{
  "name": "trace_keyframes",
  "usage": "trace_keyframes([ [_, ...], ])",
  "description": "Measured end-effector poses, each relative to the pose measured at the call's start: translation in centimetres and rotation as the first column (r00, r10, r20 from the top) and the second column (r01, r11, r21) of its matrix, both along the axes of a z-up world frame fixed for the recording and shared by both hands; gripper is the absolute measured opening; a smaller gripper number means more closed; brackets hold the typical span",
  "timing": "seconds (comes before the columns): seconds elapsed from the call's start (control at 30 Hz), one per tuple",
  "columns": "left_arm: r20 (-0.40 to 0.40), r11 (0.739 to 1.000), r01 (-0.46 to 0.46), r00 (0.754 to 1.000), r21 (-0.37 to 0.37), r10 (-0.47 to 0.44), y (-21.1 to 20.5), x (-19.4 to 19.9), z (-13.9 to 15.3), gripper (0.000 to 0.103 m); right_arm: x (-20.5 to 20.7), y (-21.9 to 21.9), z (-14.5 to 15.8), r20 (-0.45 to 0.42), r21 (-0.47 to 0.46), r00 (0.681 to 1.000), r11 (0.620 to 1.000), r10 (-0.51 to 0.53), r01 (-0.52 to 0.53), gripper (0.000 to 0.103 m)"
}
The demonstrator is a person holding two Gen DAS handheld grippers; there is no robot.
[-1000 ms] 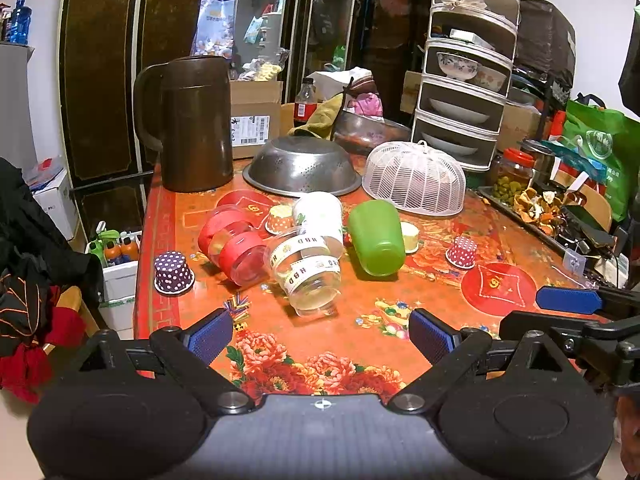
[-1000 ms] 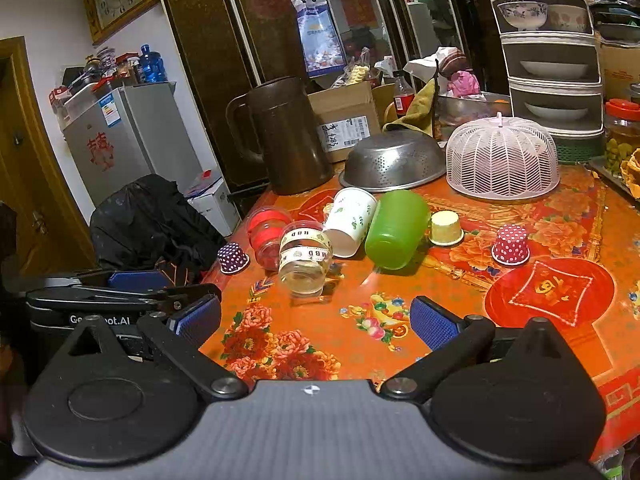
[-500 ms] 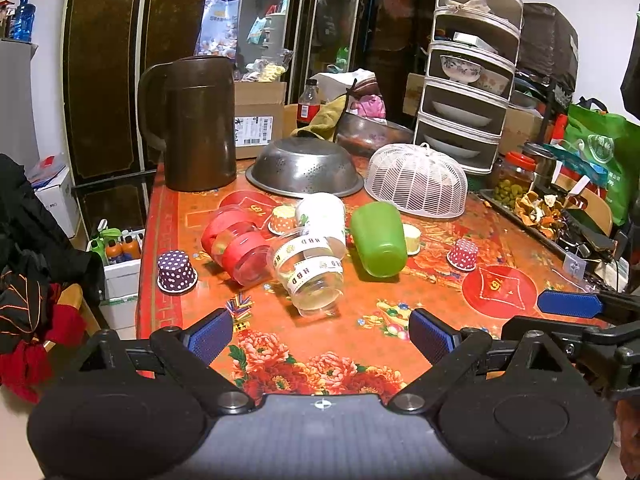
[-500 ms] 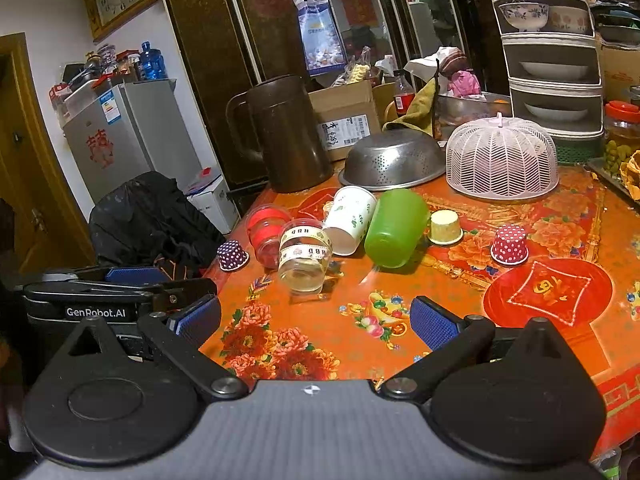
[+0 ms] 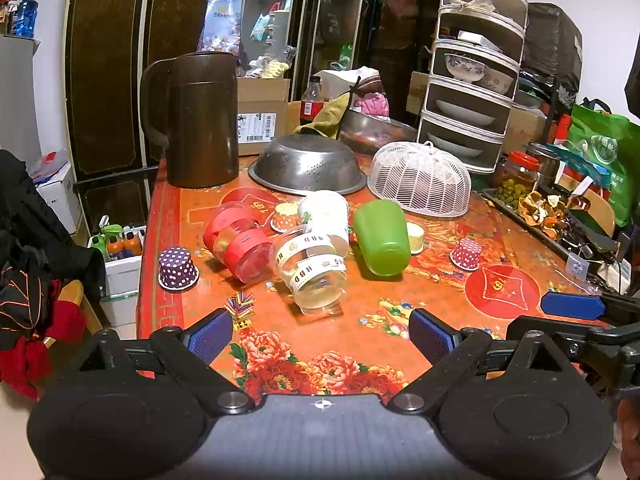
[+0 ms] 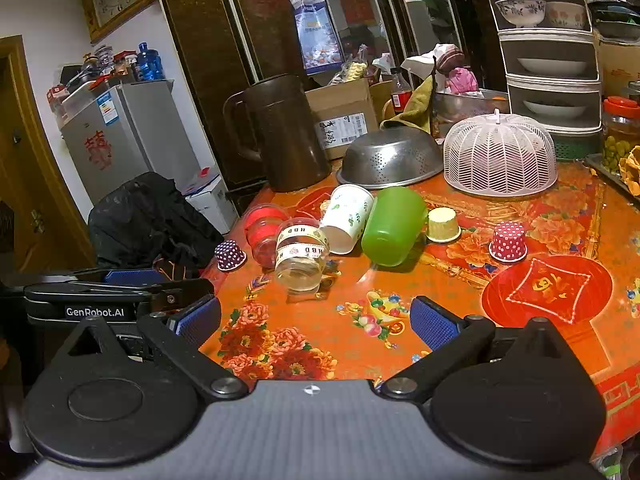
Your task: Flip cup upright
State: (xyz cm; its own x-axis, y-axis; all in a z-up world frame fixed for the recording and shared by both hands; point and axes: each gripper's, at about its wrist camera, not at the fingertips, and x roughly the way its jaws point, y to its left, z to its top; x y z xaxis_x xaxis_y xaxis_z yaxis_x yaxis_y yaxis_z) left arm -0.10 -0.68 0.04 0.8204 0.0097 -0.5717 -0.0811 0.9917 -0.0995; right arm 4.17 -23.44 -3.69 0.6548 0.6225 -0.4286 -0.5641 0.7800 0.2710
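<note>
Several cups lie on their sides in a row on the orange flowered table (image 5: 352, 344): a red-banded clear cup (image 5: 240, 240), a clear cup with "HBD" bands (image 5: 312, 268), a white paper cup (image 5: 326, 216) and a green plastic cup (image 5: 382, 236). They also show in the right wrist view: the clear cup (image 6: 300, 254), the paper cup (image 6: 346, 218), the green cup (image 6: 392, 226). My left gripper (image 5: 320, 334) is open and empty, short of the clear cup. My right gripper (image 6: 314, 320) is open and empty, near the table's front edge.
Small upside-down paper cups stand around: purple dotted (image 5: 177, 269), red dotted (image 5: 466, 254), yellow (image 6: 442, 225). Behind the cups are a brown jug (image 5: 198, 120), an upturned steel colander (image 5: 308, 164) and a white mesh food cover (image 5: 420, 178). A tiered dish rack (image 5: 474, 72) stands at the back right.
Both grippers have drifted very slightly; the cups have not moved and both grippers stay open.
</note>
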Motion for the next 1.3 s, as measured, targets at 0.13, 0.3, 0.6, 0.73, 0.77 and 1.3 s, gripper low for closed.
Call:
trace_keyframes([
  [0.13,-0.003,1.000,0.000,1.000,0.001,0.000,0.0,0.1,0.1,0.096,0.0,0.1,-0.1,0.000,-0.004,1.000,1.000,0.000,0.000,0.102],
  [0.3,0.001,1.000,0.005,1.000,-0.007,-0.005,0.1,0.8,0.3,0.096,0.2,0.1,-0.1,-0.002,-0.006,1.000,1.000,0.001,-0.001,0.102],
  [0.6,-0.112,0.998,0.027,0.993,0.056,-0.020,0.1,11.1,3.2,0.103,1.0,-1.5,-0.9,-0.018,0.022,1.000,1.000,-0.011,0.011,0.102],
  [0.73,-0.235,1.000,0.001,0.972,-0.002,-0.002,1.1,18.5,1.6,0.103,1.5,-2.5,-1.5,-0.045,0.041,0.999,0.999,-0.019,0.021,0.102],
  [0.77,-0.260,1.000,-0.001,0.966,-0.008,-0.001,1.3,20.1,1.1,0.100,1.7,-2.7,-1.6,-0.051,0.043,0.998,0.999,-0.022,0.024,0.102],
  [1.3,-0.451,0.994,-0.002,0.891,-0.107,-0.046,1.7,27.9,-4.7,0.084,2.4,-5.7,-2.6,-0.085,0.062,0.995,0.996,-0.056,0.062,0.102],
])
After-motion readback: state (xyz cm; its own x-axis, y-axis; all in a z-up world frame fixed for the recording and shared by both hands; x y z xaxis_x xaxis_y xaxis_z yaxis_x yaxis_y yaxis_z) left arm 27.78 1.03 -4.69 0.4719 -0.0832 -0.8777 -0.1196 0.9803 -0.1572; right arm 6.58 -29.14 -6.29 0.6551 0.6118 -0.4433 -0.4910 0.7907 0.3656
